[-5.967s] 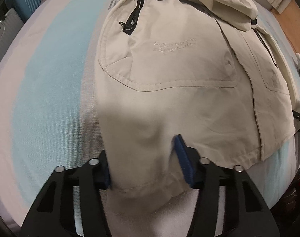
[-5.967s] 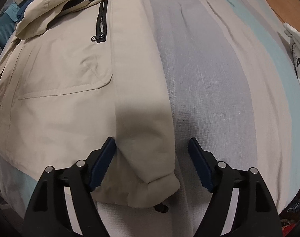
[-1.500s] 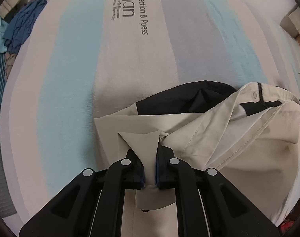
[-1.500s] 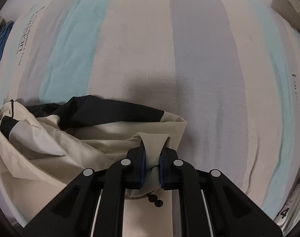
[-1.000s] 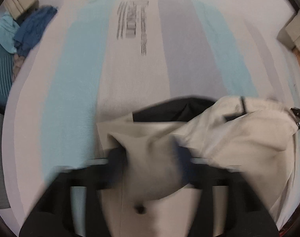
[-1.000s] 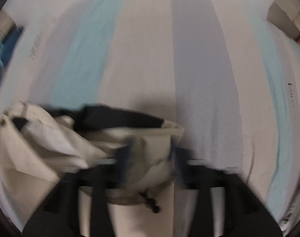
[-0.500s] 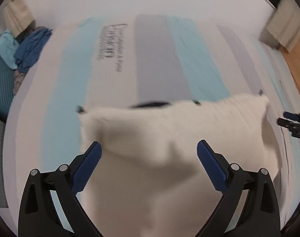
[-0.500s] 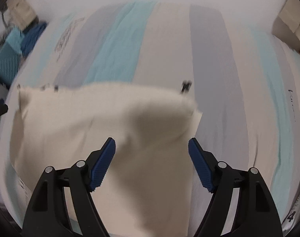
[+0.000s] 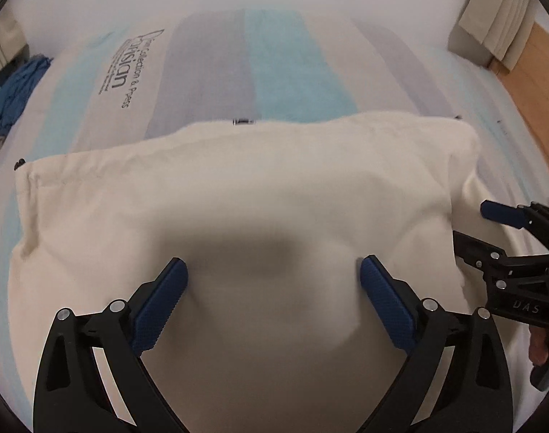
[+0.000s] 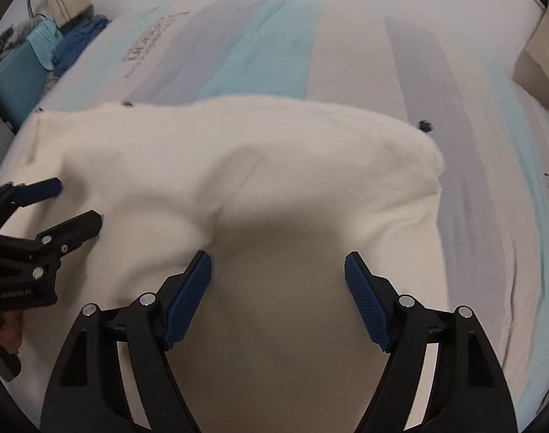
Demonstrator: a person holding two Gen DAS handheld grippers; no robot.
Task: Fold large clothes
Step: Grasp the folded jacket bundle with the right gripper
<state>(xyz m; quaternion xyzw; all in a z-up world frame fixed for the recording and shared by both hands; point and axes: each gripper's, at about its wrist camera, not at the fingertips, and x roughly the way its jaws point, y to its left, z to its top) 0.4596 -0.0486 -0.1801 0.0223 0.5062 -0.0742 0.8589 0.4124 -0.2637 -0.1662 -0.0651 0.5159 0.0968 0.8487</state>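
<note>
The beige jacket point(image 9: 238, 195) lies folded in half on the striped bed sheet point(image 9: 285, 68), its plain back side up; it also fills the right wrist view point(image 10: 238, 158). My left gripper point(image 9: 272, 281) is open and empty, hovering above the jacket's near part. My right gripper point(image 10: 278, 276) is open and empty above the jacket too. Each gripper shows in the other's view: the right one point(image 9: 491, 223) at the jacket's right edge, the left one point(image 10: 57, 202) at its left edge. Small dark cord ends point(image 10: 424, 125) poke out at the far edge.
Blue clothes point(image 9: 14, 90) are piled at the bed's far left beside a teal case point(image 10: 14, 75). A beige box point(image 9: 498, 25) and wooden floor point(image 9: 534, 83) lie at the far right. Printed lettering point(image 9: 126, 72) marks the sheet beyond the jacket.
Both grippers were shut on the jacket's hem and carried it over; they have since opened and let go. The jacket now lies folded, and both grippers have pulled up and back.
</note>
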